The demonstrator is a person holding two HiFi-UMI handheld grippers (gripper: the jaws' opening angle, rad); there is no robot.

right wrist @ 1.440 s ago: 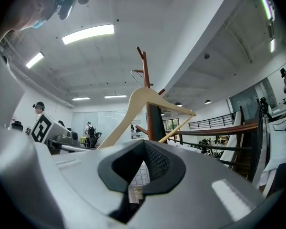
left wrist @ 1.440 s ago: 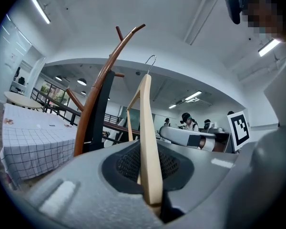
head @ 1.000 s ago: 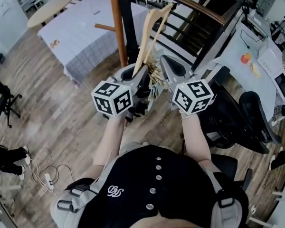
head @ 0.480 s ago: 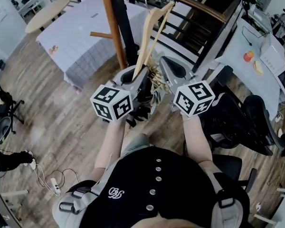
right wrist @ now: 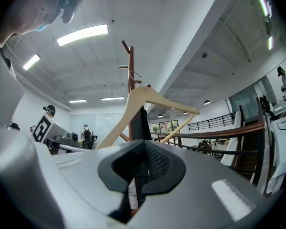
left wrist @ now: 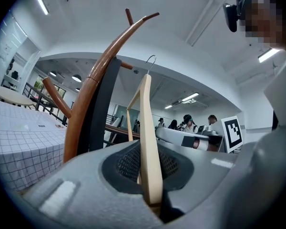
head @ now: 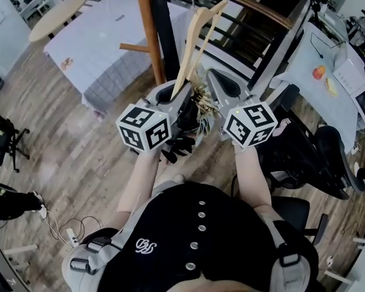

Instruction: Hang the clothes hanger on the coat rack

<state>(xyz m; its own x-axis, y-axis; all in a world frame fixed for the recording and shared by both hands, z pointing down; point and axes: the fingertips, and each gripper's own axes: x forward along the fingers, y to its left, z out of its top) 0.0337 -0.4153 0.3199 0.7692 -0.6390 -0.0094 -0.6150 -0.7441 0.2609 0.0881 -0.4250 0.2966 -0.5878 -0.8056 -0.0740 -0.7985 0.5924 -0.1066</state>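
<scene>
Head view: hanger (head: 190, 47) near coat rack (head: 146, 35)

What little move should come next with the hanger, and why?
Probably lift the hanger a bit and ease it toward the coat rack. The left hand-held gripper grips its lower end, and its hook is free beside the pole, over no peg yet.
</scene>
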